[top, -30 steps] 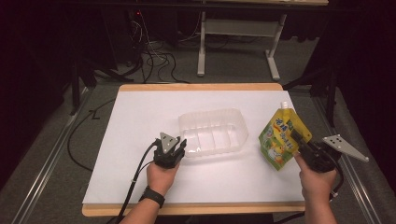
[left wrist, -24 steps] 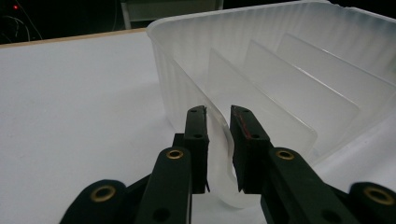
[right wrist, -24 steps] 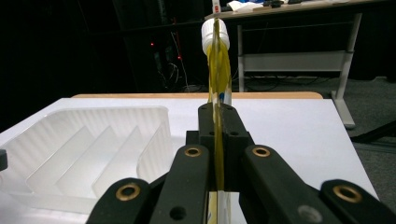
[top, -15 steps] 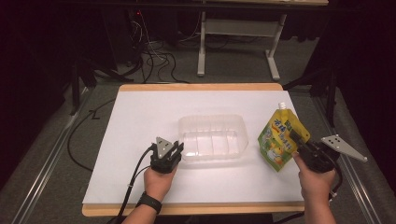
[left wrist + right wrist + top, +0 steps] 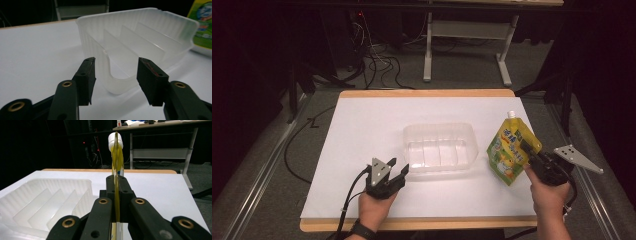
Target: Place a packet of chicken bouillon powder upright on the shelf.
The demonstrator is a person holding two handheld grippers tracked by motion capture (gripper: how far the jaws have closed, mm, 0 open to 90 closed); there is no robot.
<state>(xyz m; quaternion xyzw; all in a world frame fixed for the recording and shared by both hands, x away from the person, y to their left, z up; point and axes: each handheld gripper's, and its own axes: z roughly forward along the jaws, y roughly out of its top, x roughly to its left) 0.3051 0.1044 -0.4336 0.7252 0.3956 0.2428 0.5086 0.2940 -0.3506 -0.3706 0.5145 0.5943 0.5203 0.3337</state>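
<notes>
My left gripper (image 5: 398,169) has just been opening, jaws spread w/ nothing pinched, just off the near-left corner of the ribbed clear plastic tray (image 5: 439,148) mid-table. My right gripper (image 5: 526,148) pinches the flat yellow-green pouch (image 5: 510,150) w/ white cap, right of tray.

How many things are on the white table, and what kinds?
Clear tray: 1
Yellow-green pouch: 1, held up over the table in the right gripper
Total: 2
</notes>
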